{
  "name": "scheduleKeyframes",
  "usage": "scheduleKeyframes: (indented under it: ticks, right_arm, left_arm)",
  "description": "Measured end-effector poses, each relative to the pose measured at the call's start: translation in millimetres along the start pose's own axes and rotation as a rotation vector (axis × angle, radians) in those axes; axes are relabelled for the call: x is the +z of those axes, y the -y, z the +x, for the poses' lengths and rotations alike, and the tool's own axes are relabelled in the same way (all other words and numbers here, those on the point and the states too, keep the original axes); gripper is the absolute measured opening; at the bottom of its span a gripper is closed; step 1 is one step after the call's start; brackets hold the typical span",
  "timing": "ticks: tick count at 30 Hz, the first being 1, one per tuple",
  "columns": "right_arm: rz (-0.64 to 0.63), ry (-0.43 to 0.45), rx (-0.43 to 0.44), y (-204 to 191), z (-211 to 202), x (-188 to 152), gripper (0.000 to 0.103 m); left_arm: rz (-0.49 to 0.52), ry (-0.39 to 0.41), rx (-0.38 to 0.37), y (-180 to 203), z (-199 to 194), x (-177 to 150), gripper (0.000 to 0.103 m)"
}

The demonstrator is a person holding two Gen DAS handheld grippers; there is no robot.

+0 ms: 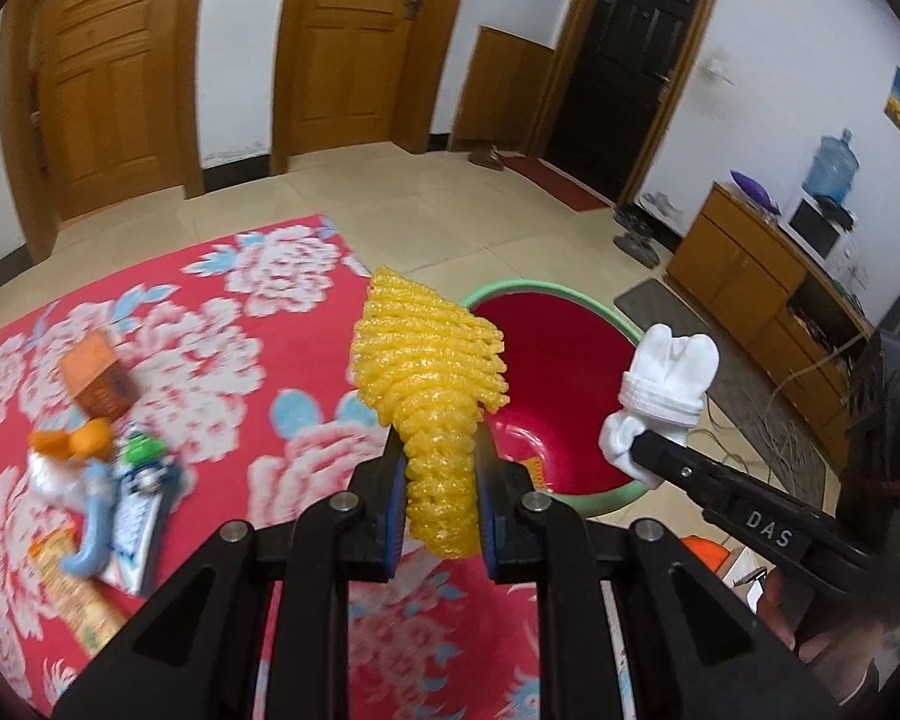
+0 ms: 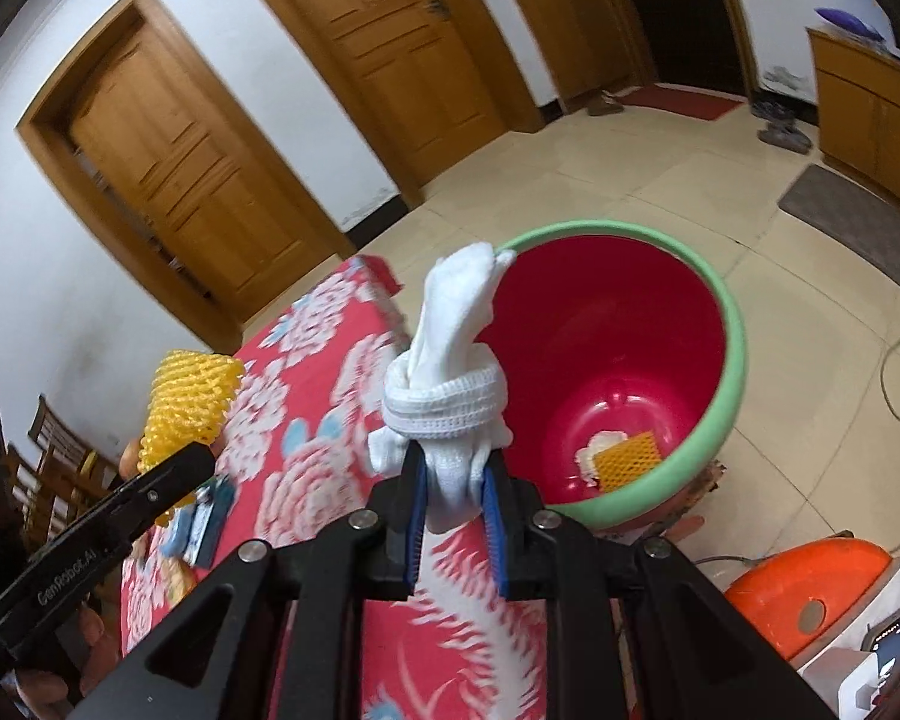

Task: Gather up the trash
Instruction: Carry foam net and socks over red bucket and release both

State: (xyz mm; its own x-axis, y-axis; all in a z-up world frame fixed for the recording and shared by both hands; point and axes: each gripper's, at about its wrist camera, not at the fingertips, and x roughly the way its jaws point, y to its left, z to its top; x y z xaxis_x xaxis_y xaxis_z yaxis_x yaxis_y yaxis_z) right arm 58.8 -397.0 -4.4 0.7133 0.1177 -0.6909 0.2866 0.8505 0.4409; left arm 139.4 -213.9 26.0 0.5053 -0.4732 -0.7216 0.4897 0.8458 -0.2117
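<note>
Yellow foam net looks spongy, ribbed and slightly glittery; white sock bundle is soft knit cloth with a ribbed cuff. Bin is smooth glossy plastic, red inside with a green rim, and both hand-held grippers, left and right, are matt black plastic with blue rubbery pads and shiny metal pins. Surface cover is printed floral cloth, doors varnished wood, floor glossy tile.

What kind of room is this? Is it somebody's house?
Probably a room in someone's home: wooden doors line the wall, a water dispenser bottle stands by a low wooden cabinet, and a red flowered cloth covers the surface beside a bucket.
</note>
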Motion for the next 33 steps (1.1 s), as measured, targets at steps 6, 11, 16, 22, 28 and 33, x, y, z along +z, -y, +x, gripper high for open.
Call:
scheduleKeyframes:
  ticks: [6, 11, 16, 22, 28, 33]
  right_arm:
    - [0.048, -0.010, -0.070, 23, 17, 11, 0.020]
    - [0.089, -0.034, -0.122, 41, 36, 18, 0.022]
    - [0.124, -0.061, -0.147, 58, 52, 22, 0.023]
    - [0.146, -0.074, -0.157, 69, 62, 26, 0.025]
    - [0.147, -0.051, -0.168, 71, 60, 25, 0.037]
    - [0.159, -0.048, -0.154, 72, 58, 26, 0.040]
  left_arm:
    - [0.042, -0.047, -0.034, 23, 37, 9, 0.019]
    - [0.063, -0.087, -0.056, 36, 67, 12, 0.019]
    - [0.075, -0.124, -0.064, 46, 93, 13, 0.019]
    - [0.069, -0.153, -0.050, 47, 117, 14, 0.021]
    - [0.053, -0.160, -0.029, 43, 124, 15, 0.032]
    - [0.047, -0.147, -0.032, 43, 122, 17, 0.042]
